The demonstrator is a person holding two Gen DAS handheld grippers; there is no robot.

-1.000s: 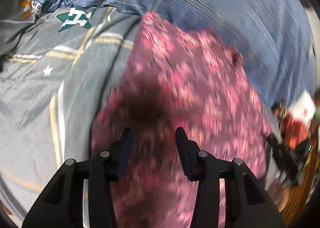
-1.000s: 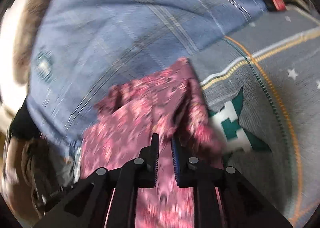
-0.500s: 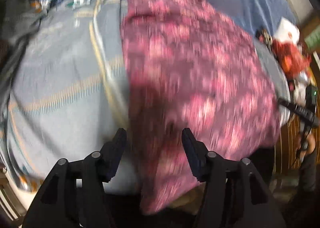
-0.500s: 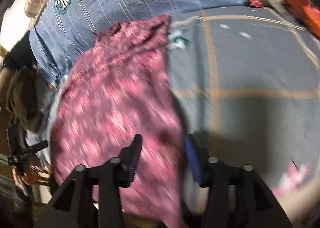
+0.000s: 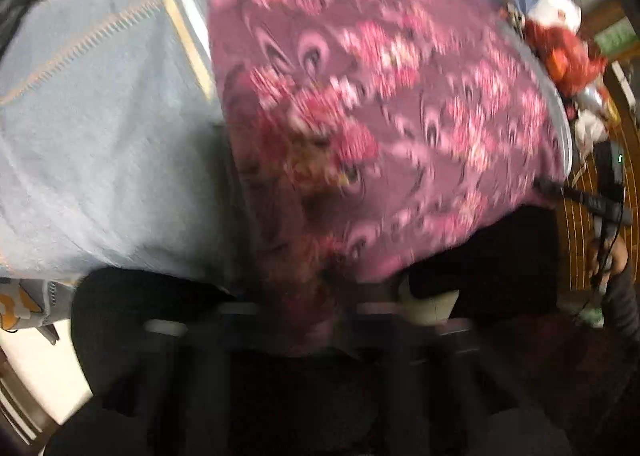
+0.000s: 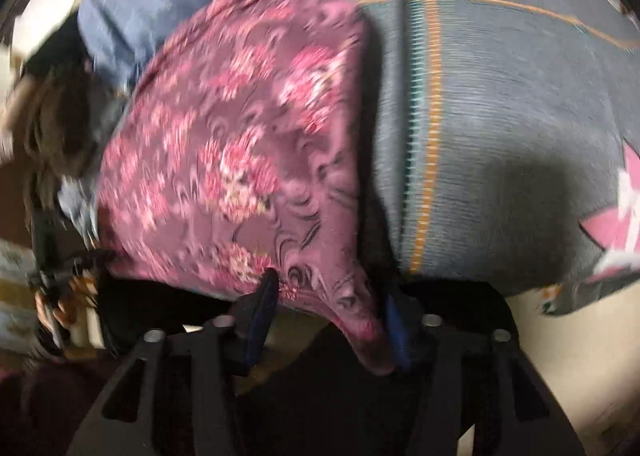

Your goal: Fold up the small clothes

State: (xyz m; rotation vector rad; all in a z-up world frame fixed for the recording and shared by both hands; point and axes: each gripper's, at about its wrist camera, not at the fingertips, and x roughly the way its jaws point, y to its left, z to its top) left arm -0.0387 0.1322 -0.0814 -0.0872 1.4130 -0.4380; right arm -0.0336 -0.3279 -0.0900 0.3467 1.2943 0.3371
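Left wrist view: we record heavy motion blur. The pink floral garment (image 5: 380, 116) lies spread over the grey-blue bedspread (image 5: 100, 136), its near edge hanging past the bed's edge toward the camera. The left gripper (image 5: 308, 320) is smeared into dark shapes at the bottom of the frame; garment fabric appears between or in front of its fingers, but we cannot tell whether they are parted or clamped. At the far right we note red and white clutter (image 5: 564, 52) beside the garment, and below it the right gripper (image 5: 600, 208) seen from outside, held in a hand.

Right wrist view: we find the same garment (image 6: 240, 136) lying on the bedspread (image 6: 500, 116), left of an orange stripe (image 6: 430, 136). A blue checked cloth (image 6: 128, 16) lies beyond it at upper left. The garment's near corner droops over the bed edge, narrowing to a point that rests against the inner face of the right-hand finger (image 6: 394, 324). The right gripper (image 6: 328, 320) stands with its fingers wide apart, the fabric corner between them but not pinched. A pink star print (image 6: 616, 216) shows at the bedspread's right edge.
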